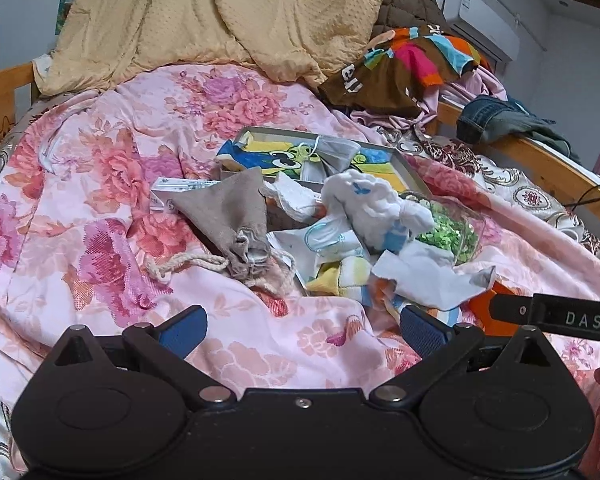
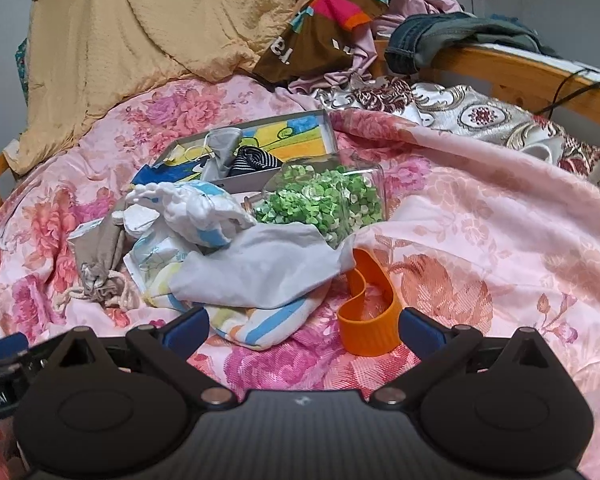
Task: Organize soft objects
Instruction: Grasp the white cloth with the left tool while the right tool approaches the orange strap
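Hovering with 2 grippers, left gripper [image 1: 303,330] and right gripper [image 2: 303,328], both spread apart and empty, likely lining up a first pick. Lying heaped beside the shallow grey cardboard box [image 2: 328,128]: taupe drawstring cloth pouch [image 1: 230,216], long axis running toward the left gripper, mouth pointing nearest; orange ribbed silicone band [image 2: 370,320] curling just ahead of the right gripper.

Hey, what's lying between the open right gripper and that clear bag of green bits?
In the right wrist view, an orange band and a white cloth lie between the right gripper and the bag.

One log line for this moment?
left gripper: open, empty | right gripper: open, empty | orange band: on bedspread | pile: untouched
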Motion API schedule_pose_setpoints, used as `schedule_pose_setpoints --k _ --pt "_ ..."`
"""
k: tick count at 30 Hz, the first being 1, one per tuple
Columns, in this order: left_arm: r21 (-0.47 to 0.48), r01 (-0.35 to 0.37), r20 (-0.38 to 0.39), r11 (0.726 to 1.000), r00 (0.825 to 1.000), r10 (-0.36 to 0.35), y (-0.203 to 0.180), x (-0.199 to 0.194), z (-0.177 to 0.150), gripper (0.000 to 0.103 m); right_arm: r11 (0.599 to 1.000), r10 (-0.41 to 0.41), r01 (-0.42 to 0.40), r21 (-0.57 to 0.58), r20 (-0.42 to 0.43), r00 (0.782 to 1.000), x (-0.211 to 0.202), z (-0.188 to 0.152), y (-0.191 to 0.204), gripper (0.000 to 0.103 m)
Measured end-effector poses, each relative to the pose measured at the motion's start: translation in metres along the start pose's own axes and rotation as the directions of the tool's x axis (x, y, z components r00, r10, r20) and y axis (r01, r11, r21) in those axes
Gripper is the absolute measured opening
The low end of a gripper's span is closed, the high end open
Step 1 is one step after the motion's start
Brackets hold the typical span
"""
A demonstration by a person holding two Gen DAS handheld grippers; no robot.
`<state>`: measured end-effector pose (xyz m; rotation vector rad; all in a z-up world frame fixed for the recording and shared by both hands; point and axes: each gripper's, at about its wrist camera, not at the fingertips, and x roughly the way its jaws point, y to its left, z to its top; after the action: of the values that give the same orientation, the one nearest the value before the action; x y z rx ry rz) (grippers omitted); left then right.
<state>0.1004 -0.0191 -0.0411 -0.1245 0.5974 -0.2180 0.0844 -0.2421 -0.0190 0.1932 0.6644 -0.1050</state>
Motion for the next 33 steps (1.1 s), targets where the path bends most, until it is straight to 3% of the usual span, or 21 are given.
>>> schedule_pose_setpoints --k 8,22,29,33 --pt "-0.037 0.054 -0.057 0.998 0.997 -0.056 -0.007 0.022 0.001 0.102 0.994 0.012 -0.011 0.107 -0.014 1.0 0.008 0.006 -0.018 0.103" --pt "0.119 0.131 -0.04 0.984 0.991 -0.127 -0.02 0.048 0.025 0.102 0.995 0.006 -0.006 0.099 -0.005 1.0 0.017 0.027 -0.025 0.103" --pt "0.237 0.199 -0.058 0.951 0.98 -0.191 -0.032 0.062 0.031 0.102 0.991 0.088 -0.074 0.113 -0.12 0.989 0.047 0.051 -0.047 0.103" --pt "0.265 0.224 -0.085 0.938 0.974 -0.208 -0.043 0.076 0.031 0.102 0.998 0.057 -0.051 0.035 -0.191 0.98 0.063 0.062 -0.052 0.103"
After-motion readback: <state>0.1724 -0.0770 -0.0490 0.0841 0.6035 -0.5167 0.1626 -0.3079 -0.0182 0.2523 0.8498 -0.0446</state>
